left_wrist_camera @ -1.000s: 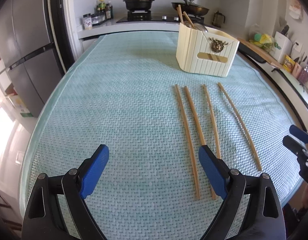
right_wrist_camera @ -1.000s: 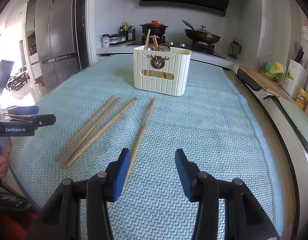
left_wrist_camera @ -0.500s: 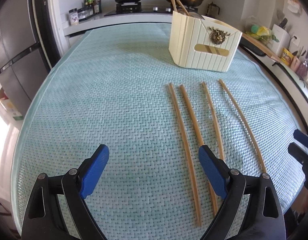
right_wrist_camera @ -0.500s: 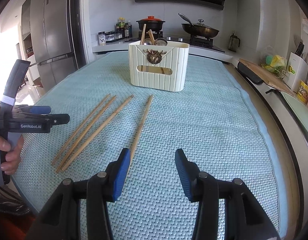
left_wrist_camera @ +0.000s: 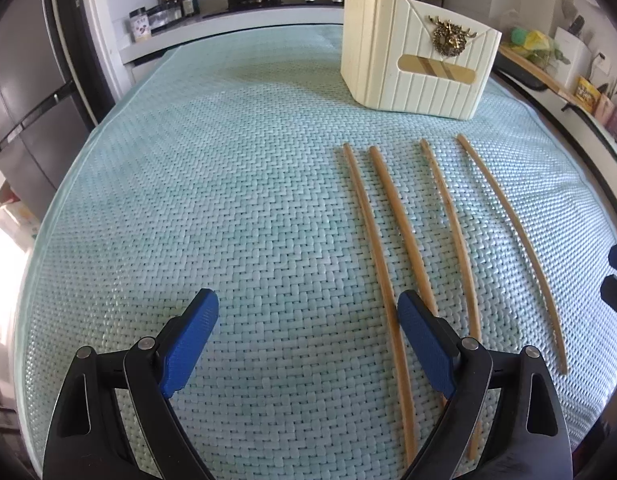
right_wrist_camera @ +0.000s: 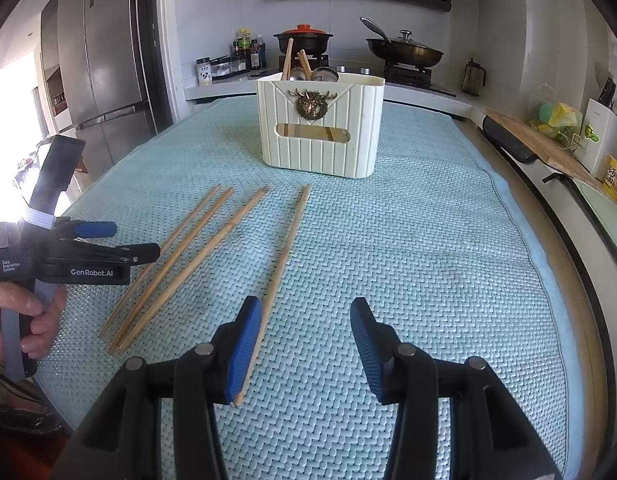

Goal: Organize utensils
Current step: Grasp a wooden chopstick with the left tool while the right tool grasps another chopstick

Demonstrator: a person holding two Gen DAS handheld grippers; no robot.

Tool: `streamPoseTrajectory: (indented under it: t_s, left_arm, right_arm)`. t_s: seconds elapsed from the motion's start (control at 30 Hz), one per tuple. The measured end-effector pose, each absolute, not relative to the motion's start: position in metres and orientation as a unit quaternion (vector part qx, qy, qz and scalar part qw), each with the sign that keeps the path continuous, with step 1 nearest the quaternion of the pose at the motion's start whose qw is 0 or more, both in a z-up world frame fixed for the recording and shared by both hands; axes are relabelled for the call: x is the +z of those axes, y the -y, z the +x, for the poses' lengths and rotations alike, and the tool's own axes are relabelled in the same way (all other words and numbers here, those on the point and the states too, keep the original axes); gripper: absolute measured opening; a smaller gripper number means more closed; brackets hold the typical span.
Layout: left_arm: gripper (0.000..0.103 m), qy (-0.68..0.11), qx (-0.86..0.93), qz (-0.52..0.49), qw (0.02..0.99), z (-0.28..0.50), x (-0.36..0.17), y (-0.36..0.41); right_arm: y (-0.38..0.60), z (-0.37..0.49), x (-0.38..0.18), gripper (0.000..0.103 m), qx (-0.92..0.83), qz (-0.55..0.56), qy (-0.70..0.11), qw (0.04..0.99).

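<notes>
Several wooden chopsticks (left_wrist_camera: 404, 236) lie side by side on the light green woven mat (left_wrist_camera: 228, 200), pointing toward a cream utensil holder (left_wrist_camera: 416, 64). The holder (right_wrist_camera: 320, 128) has chopsticks and spoons standing in it. My left gripper (left_wrist_camera: 308, 312) is open and empty, low over the mat, its right finger over the near ends of the leftmost chopsticks. My right gripper (right_wrist_camera: 306, 320) is open and empty, its left finger beside the rightmost chopstick (right_wrist_camera: 284, 256). The left gripper also shows in the right wrist view (right_wrist_camera: 120, 242).
A fridge (right_wrist_camera: 104, 80) stands at the left. Behind the table is a counter with a stove, a lidded pot (right_wrist_camera: 304, 40), a pan (right_wrist_camera: 404, 52) and spice jars. A side counter (right_wrist_camera: 548, 152) with a cutting board runs along the right.
Both grippers have moved forward and lower toward the chopsticks and holder. Both remain open.
</notes>
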State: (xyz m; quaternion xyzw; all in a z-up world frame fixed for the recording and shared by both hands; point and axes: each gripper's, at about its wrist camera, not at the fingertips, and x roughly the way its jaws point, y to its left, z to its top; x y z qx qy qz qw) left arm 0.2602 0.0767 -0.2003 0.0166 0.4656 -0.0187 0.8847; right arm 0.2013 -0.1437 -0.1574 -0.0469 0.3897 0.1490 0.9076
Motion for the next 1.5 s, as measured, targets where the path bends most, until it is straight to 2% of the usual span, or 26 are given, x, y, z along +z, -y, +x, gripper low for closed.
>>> streamPoseTrajectory:
  t_s: [0.73,0.9,0.97,1.13,1.3,1.33,1.4,1.47,1.5]
  left_arm:
    - [0.092,-0.474,-0.031,0.022,0.880,0.323,-0.204,-0.076]
    - [0.086,-0.475,-0.036,0.026,0.879,0.344,-0.203,-0.073]
    - [0.082,-0.479,-0.044,0.025,0.876,0.351,-0.202,-0.071]
    - [0.077,-0.492,-0.060,0.035,0.868,0.361,-0.200,-0.065]
    - [0.058,-0.494,-0.072,0.042,0.865,0.362,-0.196,-0.055]
    - [0.052,-0.492,-0.074,0.043,0.866,0.361,-0.195,-0.053]
    - [0.044,-0.488,-0.077,0.046,0.868,0.356,-0.195,-0.047]
    - [0.025,-0.484,-0.078,0.046,0.870,0.353,-0.194,-0.044]
    - [0.021,-0.483,-0.077,0.045,0.871,0.351,-0.194,-0.043]
  right_arm:
    - [0.110,0.314,-0.201,0.047,0.167,-0.033,-0.454,0.875]
    - [0.097,0.340,-0.202,0.043,0.172,-0.043,-0.458,0.871]
    - [0.094,0.349,-0.202,0.035,0.175,-0.041,-0.462,0.868]
    - [0.087,0.366,-0.200,0.024,0.171,-0.048,-0.470,0.865]
    - [0.082,0.376,-0.202,0.014,0.164,-0.045,-0.472,0.865]
    - [0.082,0.379,-0.202,0.010,0.164,-0.043,-0.472,0.865]
    - [0.084,0.382,-0.202,0.009,0.165,-0.033,-0.472,0.865]
    - [0.091,0.380,-0.201,0.007,0.168,-0.023,-0.470,0.866]
    - [0.094,0.380,-0.201,0.006,0.170,-0.016,-0.469,0.867]
